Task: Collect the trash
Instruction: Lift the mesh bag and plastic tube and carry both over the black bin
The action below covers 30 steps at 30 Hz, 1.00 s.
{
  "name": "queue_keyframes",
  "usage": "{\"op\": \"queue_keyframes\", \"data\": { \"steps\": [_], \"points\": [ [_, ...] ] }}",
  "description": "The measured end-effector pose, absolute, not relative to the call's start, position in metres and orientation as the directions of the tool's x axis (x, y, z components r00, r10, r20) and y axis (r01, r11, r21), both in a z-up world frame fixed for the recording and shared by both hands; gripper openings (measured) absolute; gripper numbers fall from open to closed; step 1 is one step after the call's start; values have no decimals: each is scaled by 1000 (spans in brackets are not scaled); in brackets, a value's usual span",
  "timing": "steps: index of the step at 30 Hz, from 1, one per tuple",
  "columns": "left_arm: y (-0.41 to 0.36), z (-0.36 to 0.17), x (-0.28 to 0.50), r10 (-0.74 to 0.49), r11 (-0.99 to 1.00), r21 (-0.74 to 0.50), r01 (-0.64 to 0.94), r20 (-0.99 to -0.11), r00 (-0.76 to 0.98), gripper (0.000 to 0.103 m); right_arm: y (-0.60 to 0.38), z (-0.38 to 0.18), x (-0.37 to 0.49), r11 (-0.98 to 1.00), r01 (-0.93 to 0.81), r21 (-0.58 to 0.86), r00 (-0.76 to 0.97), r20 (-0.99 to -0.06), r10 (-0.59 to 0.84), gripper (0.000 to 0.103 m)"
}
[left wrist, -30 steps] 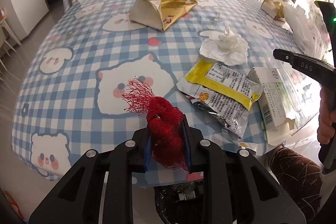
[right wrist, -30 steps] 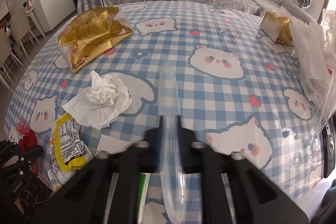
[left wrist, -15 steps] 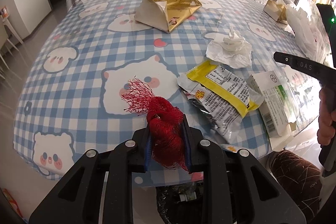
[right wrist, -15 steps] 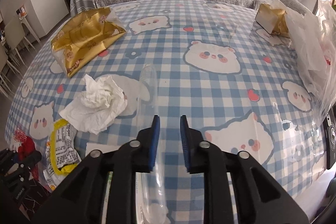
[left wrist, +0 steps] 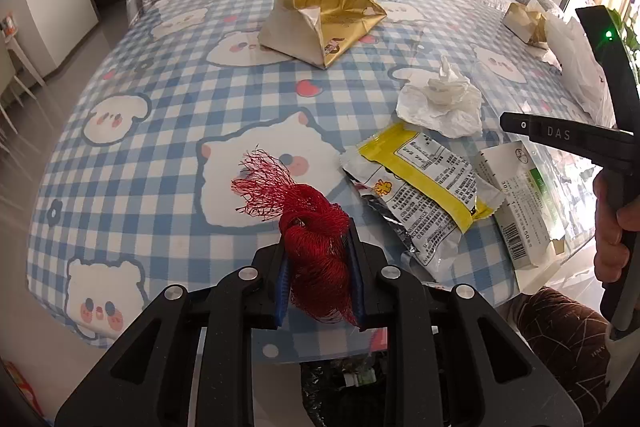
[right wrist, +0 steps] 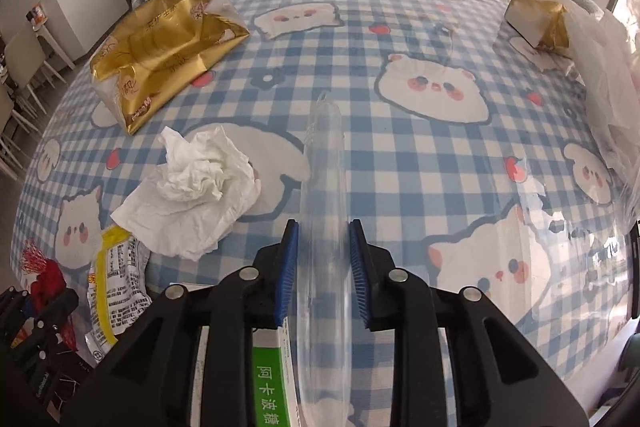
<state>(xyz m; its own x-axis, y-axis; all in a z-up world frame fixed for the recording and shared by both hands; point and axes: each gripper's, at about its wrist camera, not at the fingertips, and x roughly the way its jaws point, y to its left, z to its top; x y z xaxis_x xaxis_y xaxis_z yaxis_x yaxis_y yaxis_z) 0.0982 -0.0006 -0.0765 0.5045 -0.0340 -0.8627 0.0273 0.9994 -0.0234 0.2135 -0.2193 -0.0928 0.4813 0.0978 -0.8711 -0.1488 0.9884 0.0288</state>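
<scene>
- Red mesh netting (left wrist: 316, 251), bunched, soft and light, sits squeezed between the left gripper (left wrist: 320, 267) fingers at the table's (left wrist: 140, 163) near edge.
- Clear plastic tube (right wrist: 324, 227), light, slippery and crushable, lies between the right gripper (right wrist: 324, 267) fingers, which are opening; take it mid-length.
- Crumpled tissue (right wrist: 196, 187) and yellow wrapper (left wrist: 420, 187) lie near.

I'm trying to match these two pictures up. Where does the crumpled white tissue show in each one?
Left wrist view: the crumpled white tissue lies right of centre, just beyond the yellow snack wrapper.
Right wrist view: the tissue lies left of centre, with the same wrapper below it at the lower left.
Shared landmark: the large gold bag, farther back on the checked tablecloth.
</scene>
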Motion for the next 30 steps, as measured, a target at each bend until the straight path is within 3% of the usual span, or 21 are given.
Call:
{"op": "queue_keyframes", "data": {
  "steps": [12, 30],
  "points": [
    [-1, -71, 92, -43, 999, -36, 25, -856, 515, 23, -231, -73, 200, 991, -129, 28, 532, -842, 93, 24],
    [-15, -48, 56, -46, 999, -34, 33, -834, 550, 22, -242, -32, 111, 985, -151, 88, 634, -756, 164, 24]
  ]
}}
